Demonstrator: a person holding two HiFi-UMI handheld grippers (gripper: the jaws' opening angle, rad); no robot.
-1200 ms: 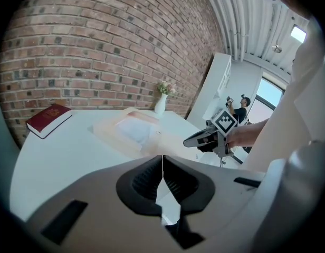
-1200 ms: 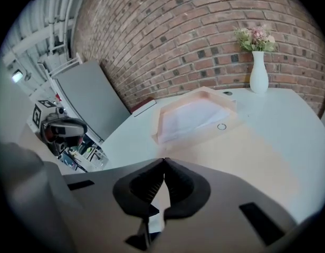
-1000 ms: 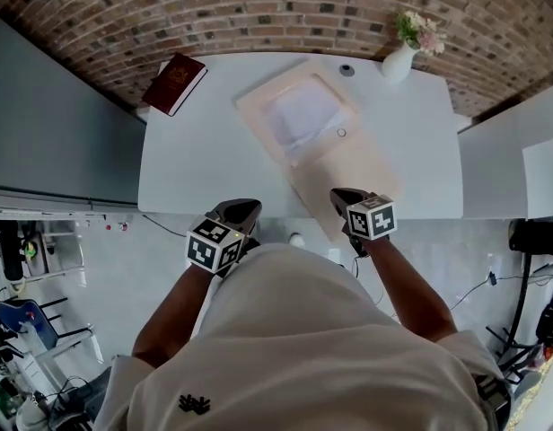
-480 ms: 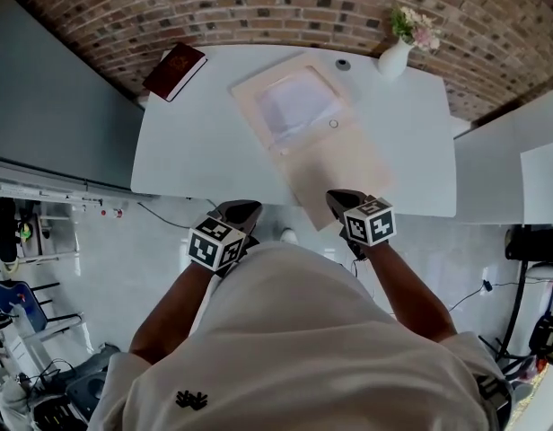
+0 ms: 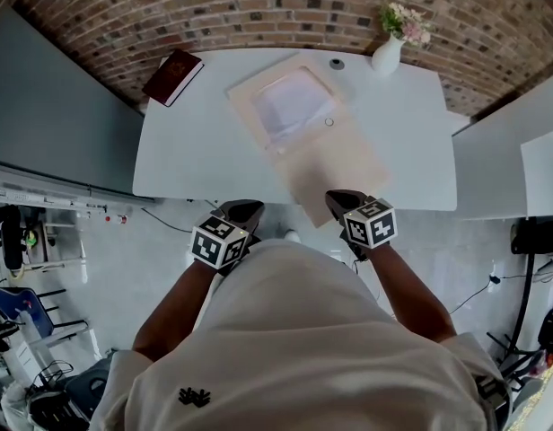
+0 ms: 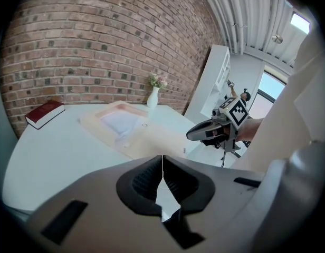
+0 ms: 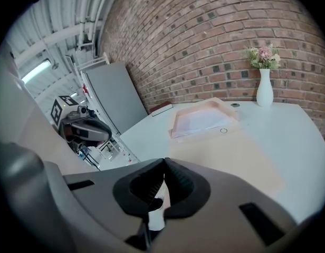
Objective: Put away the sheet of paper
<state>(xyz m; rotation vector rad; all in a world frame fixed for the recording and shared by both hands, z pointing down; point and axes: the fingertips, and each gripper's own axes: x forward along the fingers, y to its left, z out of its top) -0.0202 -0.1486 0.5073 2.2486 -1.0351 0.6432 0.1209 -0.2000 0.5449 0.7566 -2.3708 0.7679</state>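
nearest: person's white shirt (image 5: 303,330), both forearms reaching fwd. left claw (image 6: 162,165) is closed, pads meeting in a thin line w/ nothing between them. right claw (image 7: 163,174) is closed too, also empty. both hang just short of the desk's near edge, tips pointing at the desk (image 5: 196,151), well apart from each other, left one off the bare left half, right one just beside the overhanging corner of a flat beige panel (image 5: 335,164). neither touches anything on the desk.

the beige panel lies flat on the white desk top, skewed to the desk edges, its near corner poking a bit past the near edge. its far end meets a shallow beige tray (image 5: 243,97) w/ raised walls. can't tell if panel and tray are one piece. a small ring (image 5: 329,122) sits abt where the two meet, on the right side.

the white paper (image 5: 293,106) lies inside the tray, flat, within its walls, near the desk's middle-far part.

farther back: dark red book (image 5: 172,76) at the far left corner, lying flat, well apart from the tray. small round dark thing (image 5: 337,63) just past the tray's far right corner. white vase (image 5: 385,54) w/ pinkish flowers (image 5: 400,21) upright near the far right corner. behind it all, brick wall (image 5: 258,12).
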